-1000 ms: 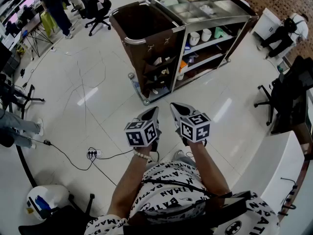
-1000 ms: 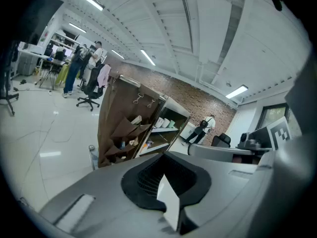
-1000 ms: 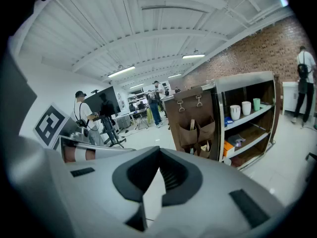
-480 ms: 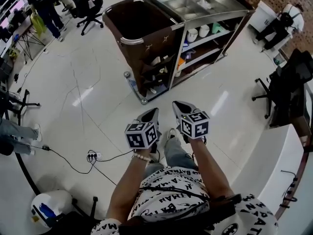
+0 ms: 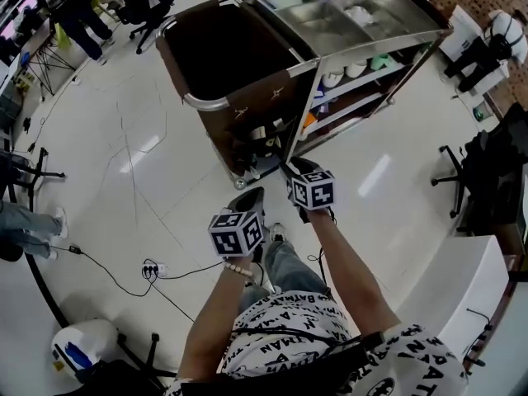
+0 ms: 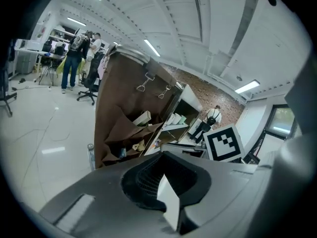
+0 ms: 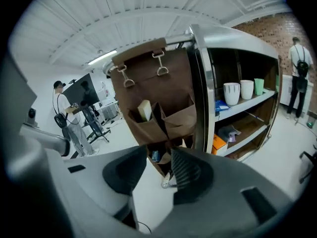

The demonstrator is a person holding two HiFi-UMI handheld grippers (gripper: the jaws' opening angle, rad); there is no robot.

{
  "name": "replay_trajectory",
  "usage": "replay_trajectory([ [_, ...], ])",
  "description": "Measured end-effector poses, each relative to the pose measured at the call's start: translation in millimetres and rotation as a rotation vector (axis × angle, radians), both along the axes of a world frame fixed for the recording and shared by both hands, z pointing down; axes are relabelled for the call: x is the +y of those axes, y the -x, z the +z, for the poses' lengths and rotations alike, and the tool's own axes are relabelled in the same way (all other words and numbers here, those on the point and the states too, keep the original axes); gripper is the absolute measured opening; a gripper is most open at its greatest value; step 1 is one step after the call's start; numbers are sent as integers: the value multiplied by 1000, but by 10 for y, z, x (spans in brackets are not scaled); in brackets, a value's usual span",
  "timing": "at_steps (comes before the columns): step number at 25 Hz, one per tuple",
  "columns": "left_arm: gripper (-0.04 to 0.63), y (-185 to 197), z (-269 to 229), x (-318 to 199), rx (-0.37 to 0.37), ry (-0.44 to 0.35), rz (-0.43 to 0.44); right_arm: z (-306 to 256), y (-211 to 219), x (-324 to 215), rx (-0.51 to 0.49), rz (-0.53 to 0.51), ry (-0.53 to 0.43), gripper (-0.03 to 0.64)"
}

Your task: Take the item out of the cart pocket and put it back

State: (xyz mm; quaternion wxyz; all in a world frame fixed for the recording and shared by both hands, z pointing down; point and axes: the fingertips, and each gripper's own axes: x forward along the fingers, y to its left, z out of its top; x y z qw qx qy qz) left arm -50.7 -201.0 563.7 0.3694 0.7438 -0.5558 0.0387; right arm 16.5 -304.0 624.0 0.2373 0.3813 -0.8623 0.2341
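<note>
Right gripper view shows the right gripper (image 7: 158,175) with its two dark ribbed pads well apart, and only floor (image 7: 154,199) and cart pockets are seen through the gap. The jaws have just been opening from a closed state and they hold nothing. The left gripper (image 6: 166,182) has its jaws almost together, with only a thin pale sliver between them, and it also carries nothing. Compared with a moment ago, the person (image 5: 289,337) has stepped closer. Both grippers were then over bare floor, well apart from the cart (image 5: 363,46), and they are now near its brown cloth end, with the right gripper (image 5: 293,170) just before the pockets. This probably means that the walk-up is over and the reach for taking out begins, while nothing of the task itself is done yet. The likely item is a pale cream block (image 7: 144,110) in the upper left pocket (image 7: 140,128) of the brown cloth panel (image 7: 148,78), under the clip hooks (image 7: 159,57). It stands on end, with its long axis almost upright and leaning a little. Its top end points up out of the pocket mouth, and its bottom is hidden in the cloth. The lower pockets hold other small things, too unclear to name. On the cart's open shelves to the right stand white cups (image 7: 231,94).
</note>
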Motion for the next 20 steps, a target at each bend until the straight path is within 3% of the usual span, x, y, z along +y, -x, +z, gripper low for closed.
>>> replay_trajectory([
  [8,3,24,608,-581,-9,104,-80,781,83,-827,138,-25,64,165],
  [20,3,-43,1072,-981,-40,177,-98,1232,360,-1122,212,-80,119,163],
])
